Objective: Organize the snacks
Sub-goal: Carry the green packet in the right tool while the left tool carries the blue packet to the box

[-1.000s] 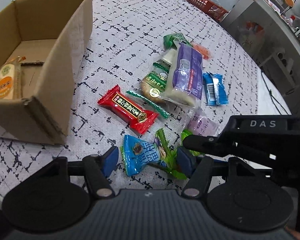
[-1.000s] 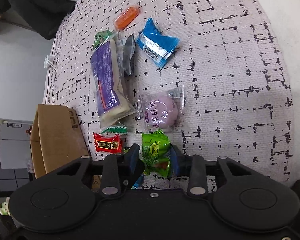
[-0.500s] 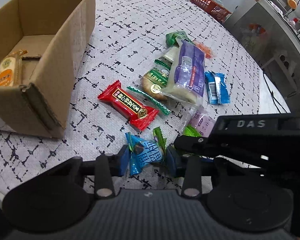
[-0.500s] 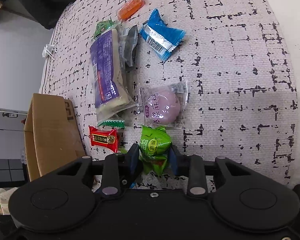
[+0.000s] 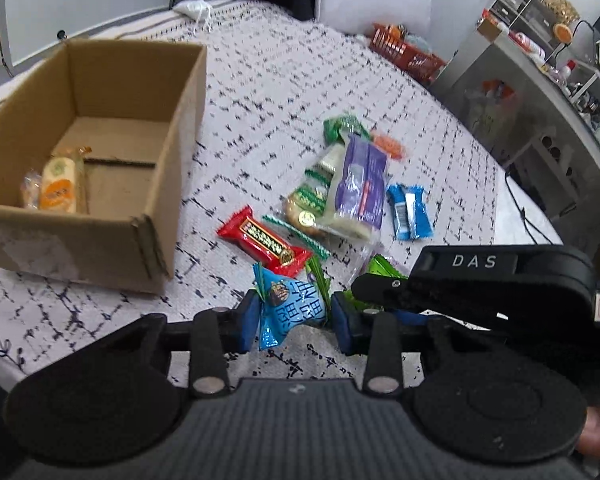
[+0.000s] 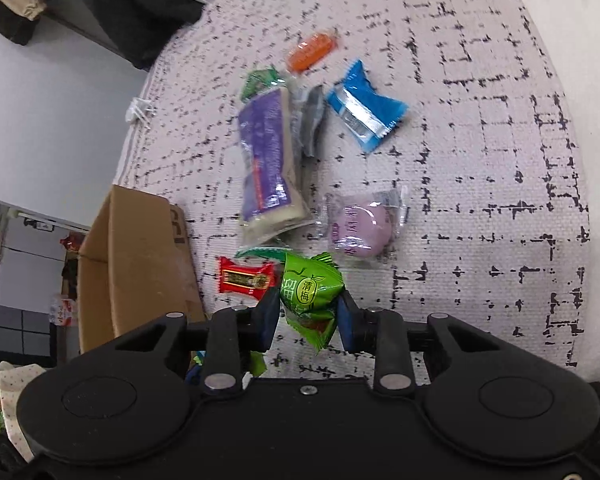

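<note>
My left gripper (image 5: 294, 316) is shut on a light blue snack packet (image 5: 290, 304), held just above the patterned cloth. My right gripper (image 6: 308, 316) is shut on a green plum packet (image 6: 310, 292), also lifted; its black body shows at the right of the left wrist view. The open cardboard box (image 5: 168, 168) stands to the left, with a yellow-orange snack (image 5: 58, 188) inside. On the cloth lie a red packet (image 5: 264, 238), a long purple packet (image 5: 360, 184), a blue packet (image 5: 408, 210), a pink round sweet (image 6: 358, 228) and an orange one (image 6: 312, 50).
The cloth surface (image 6: 480, 160) stretches bare to the right of the snacks. An orange basket (image 5: 404, 52) sits at the far edge, a grey shelf unit (image 5: 520, 92) beyond it. The box (image 6: 136, 256) stands near the left edge of the surface.
Both grippers' jaws came together on their packets, the left from a wide gap. Both packets then rose off the cloth, and the box and the far room came further into view.
</note>
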`<state>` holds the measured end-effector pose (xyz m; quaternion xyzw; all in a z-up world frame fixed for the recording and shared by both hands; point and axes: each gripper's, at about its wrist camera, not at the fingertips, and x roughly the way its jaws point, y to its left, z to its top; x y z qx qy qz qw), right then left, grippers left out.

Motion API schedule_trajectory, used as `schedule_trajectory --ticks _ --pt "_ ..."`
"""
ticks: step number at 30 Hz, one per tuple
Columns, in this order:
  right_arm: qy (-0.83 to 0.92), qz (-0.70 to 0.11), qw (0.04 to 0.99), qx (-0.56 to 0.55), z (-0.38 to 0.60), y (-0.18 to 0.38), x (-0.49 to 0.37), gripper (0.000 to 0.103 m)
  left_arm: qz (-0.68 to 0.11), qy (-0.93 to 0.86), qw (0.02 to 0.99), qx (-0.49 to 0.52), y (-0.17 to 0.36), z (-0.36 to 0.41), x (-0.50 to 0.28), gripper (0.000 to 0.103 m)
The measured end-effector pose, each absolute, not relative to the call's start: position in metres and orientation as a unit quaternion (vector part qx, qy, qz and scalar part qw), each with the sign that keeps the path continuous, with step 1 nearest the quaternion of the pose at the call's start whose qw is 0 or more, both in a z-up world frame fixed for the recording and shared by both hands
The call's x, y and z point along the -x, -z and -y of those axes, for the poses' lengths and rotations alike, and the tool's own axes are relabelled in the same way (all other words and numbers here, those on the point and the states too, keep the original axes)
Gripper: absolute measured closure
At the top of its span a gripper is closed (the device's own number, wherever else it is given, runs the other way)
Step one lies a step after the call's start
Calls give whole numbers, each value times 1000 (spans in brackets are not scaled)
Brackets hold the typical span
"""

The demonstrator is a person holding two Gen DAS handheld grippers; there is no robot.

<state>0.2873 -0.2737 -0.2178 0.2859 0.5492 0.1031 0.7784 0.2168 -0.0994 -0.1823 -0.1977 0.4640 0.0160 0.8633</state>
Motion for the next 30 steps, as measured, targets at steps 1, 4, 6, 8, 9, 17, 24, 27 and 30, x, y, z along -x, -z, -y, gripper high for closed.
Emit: schedule_trajectory --ticks 1,4,6,8,9,17,24,27,30 --pt "-109 -545 781 -285 273 215 -285 73 -461 -18 865 196 179 98 -215 66" --pt "-124 -529 792 -279 269 204 -281 73 -449 -23 872 194 167 94 -209 66" --pt "-134 -519 798 -275 266 198 -278 73 -440 -26 877 193 160 90 -204 66" --pt "-148 -507 804 -272 262 191 -275 73 -432 -30 880 196 153 87 -201 66" --pt "-153 -501 807 -271 260 187 -274 73 -428 -31 881 199 150 85 -199 66" --pt "-188 -462 824 -267 242 166 -267 73 -400 -41 894 198 128 71 -184 66" --pt "-214 -431 835 -267 226 152 -261 73 -383 -59 899 202 115 49 -173 66" --pt "-223 -423 838 -263 216 148 -259 73 -377 -67 900 206 111 38 -170 66" --pt "-227 -416 843 -255 206 145 -255 73 -374 -75 900 211 109 28 -168 66"
